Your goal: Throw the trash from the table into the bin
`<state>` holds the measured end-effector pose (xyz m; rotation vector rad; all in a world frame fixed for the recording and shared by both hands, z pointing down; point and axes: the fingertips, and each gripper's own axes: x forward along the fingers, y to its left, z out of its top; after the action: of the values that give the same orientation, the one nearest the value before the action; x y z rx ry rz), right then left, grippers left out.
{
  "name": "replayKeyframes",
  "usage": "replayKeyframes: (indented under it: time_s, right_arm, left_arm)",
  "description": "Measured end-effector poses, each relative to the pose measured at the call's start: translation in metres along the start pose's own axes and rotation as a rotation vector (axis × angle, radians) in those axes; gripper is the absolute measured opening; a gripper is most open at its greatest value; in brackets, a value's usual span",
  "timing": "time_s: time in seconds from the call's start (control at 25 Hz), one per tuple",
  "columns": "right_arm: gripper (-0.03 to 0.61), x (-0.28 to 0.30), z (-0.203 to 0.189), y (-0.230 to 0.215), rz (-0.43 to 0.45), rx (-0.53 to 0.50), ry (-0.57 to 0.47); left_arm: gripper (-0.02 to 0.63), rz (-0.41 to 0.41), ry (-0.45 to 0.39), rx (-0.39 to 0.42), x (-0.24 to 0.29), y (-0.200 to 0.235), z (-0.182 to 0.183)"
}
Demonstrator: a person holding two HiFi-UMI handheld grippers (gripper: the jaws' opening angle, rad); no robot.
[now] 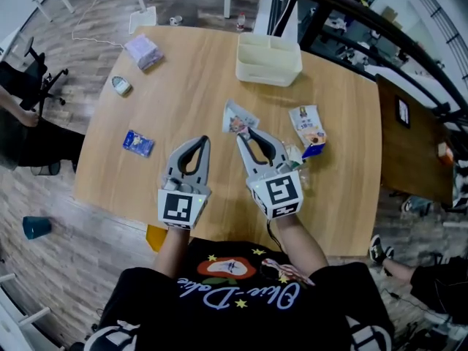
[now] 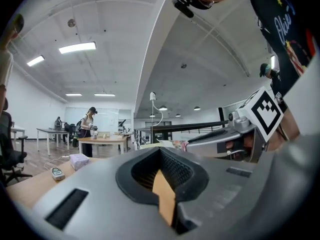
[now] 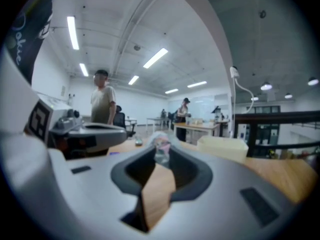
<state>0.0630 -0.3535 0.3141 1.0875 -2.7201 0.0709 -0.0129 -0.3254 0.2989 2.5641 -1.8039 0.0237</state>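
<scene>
Open-plan office or lab hall. Long ceiling strip lights (image 2: 77, 47), white walls (image 2: 27, 104), rows of work tables (image 2: 107, 140), person (image 2: 89, 129) standing at one, black office chair (image 1: 40, 77), plank floor (image 1: 44, 196), black railing (image 2: 185, 127), large wooden table (image 1: 190, 93).

Non-task stuff, placed relative to table (image 1: 190, 101):
- teal cup (image 1: 36, 227) on floor, off near-left corner
- black office chair (image 1: 40, 75) off left edge
- white cable (image 1: 93, 13) on floor past far-left corner
- dark table (image 1: 413, 141) just beside right edge
- sneaker (image 1: 378, 248) on floor off near-right corner
- grey handheld device (image 1: 121, 85) on top, far-left area
</scene>
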Motion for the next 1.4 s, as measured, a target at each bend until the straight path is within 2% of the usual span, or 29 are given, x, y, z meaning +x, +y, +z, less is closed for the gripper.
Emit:
replayKeyframes:
  time_s: [0.32,1.04,1.4]
  right_arm:
    - [0.091,-0.021,0.009,0.012,0.058,0.005,-0.051]
    - [0.091,-0.057,0.011,0.052,0.250,-0.016,-0.094]
    - [0.091,-0.075,0.007,0.067,0.338,-0.012,-0.119]
  left_arm:
    - [0.011,0.047,-0.015,0.030,-0.015,-0.018,0.010]
    - [0.011,0.242,0.003,0.089,-0.079,-0.043,0.010]
    - [0.011,0.331,0.004,0.081,-0.105,-0.059,0.009]
